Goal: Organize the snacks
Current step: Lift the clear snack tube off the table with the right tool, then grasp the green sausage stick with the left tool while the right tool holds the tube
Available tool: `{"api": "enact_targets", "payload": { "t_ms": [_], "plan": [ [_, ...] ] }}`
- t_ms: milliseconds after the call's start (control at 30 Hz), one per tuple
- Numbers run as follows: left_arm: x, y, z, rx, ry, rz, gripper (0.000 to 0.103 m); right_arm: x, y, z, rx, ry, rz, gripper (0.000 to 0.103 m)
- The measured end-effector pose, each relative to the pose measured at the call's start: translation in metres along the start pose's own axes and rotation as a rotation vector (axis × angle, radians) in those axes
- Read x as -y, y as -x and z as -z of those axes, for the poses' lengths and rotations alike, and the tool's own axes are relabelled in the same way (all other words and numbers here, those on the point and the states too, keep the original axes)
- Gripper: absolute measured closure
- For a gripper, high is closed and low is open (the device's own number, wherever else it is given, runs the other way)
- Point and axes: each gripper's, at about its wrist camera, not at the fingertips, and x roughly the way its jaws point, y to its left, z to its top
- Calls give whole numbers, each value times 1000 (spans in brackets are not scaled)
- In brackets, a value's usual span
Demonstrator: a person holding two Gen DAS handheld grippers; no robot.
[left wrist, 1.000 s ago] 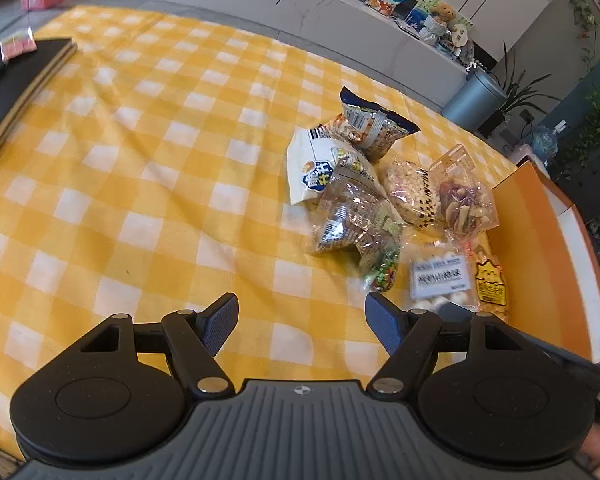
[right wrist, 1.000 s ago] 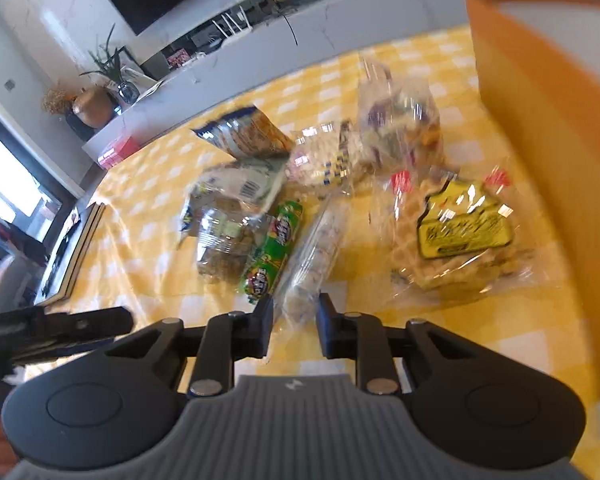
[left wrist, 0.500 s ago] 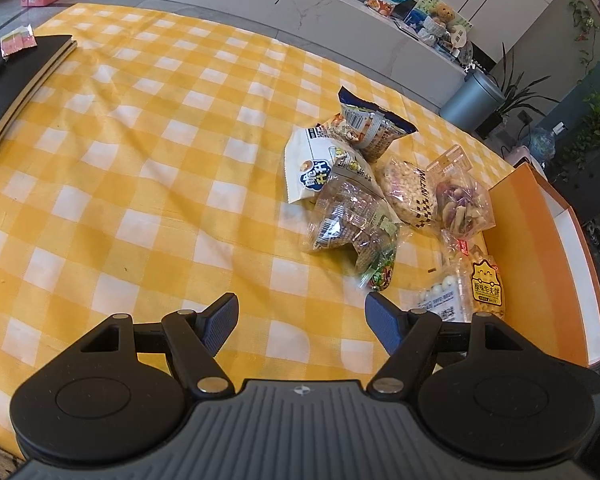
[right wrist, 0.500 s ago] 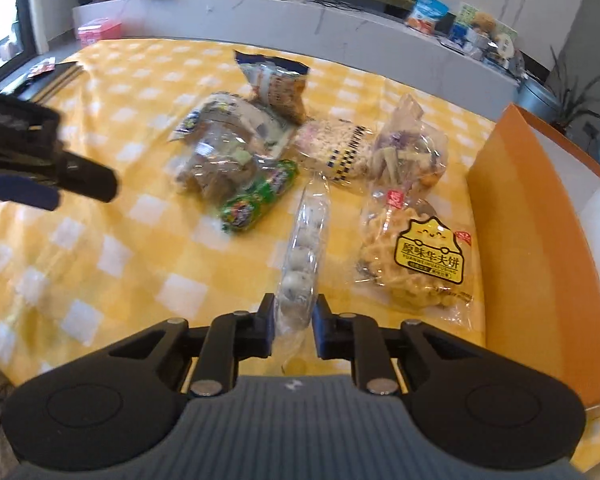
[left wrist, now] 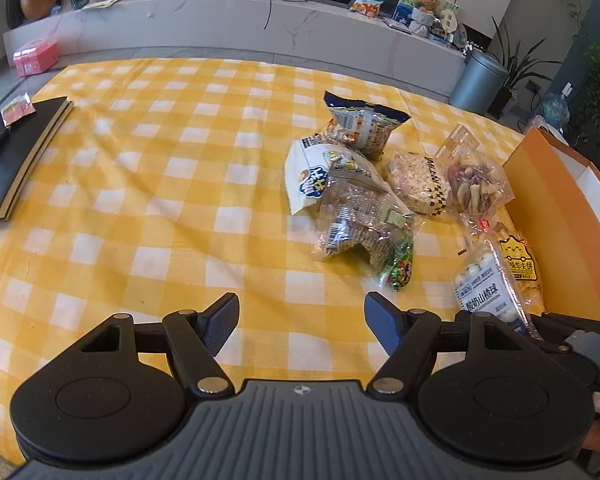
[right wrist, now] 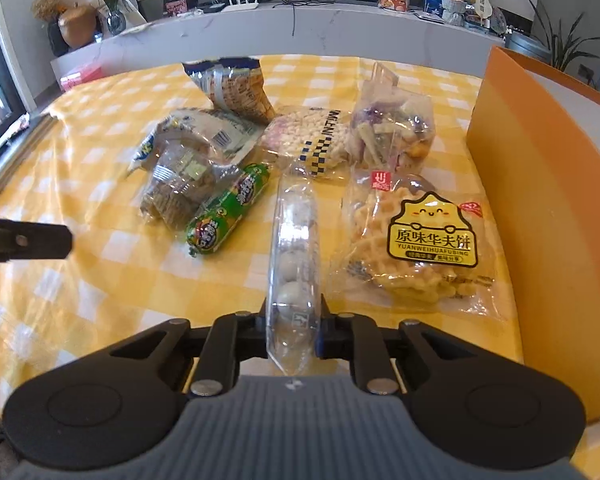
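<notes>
A pile of snack bags lies on the yellow checked cloth [left wrist: 140,200]. My right gripper [right wrist: 294,324] is closing on the near end of a long clear bag of white balls [right wrist: 294,240], which sits pinched between its pads and points away from me. In the left wrist view the same bag of white balls [left wrist: 484,284] is at the lower right. Beside it lie a waffle bag [right wrist: 424,240] and a green sausage pack [right wrist: 228,212]. An orange box [right wrist: 540,200] stands on the right. My left gripper [left wrist: 300,312] is open over bare cloth, left of the pile.
Further back lie a clear cracker bag [right wrist: 180,184], a blue-topped bag [right wrist: 236,88], a puffed-rice bag [right wrist: 312,136] and a vegetable-chip bag [right wrist: 392,132]. A black notebook [left wrist: 16,152] rests at the cloth's left edge. A grey bin [left wrist: 480,80] stands beyond the table.
The right gripper's jaws have narrowed onto the bag of white balls, and both views have rolled level. In the left view the ball bag has turned from flat to edge-on.
</notes>
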Motion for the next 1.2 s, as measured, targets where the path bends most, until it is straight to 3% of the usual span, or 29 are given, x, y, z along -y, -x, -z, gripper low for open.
{"api": "enact_targets", "payload": {
  "t_ms": [100, 400, 533, 700, 867, 933, 1067, 1200],
  "plan": [
    [8, 4, 2, 36, -18, 29, 20, 10, 12, -3, 19, -56, -91, 88],
    [31, 6, 10, 119, -74, 170, 21, 44, 40, -1, 80, -121, -91, 88],
    [47, 13, 12, 156, -136, 195, 21, 60, 42, -1, 88, -167, -90, 88],
    [73, 3, 14, 124, -197, 171, 21, 73, 50, -4, 126, -177, -95, 88],
    [96, -13, 24, 122, -233, 236, 23, 84, 54, -3, 152, -207, -101, 88],
    [106, -19, 25, 139, -257, 205, 23, 87, 52, -2, 148, -223, -100, 88],
    [116, -42, 26, 150, -298, 16, 24, 88, 51, -1, 162, -229, -95, 88],
    [110, -60, 28, 133, -293, -26, 24, 86, 52, -4, 171, -223, -104, 88]
  ]
}}
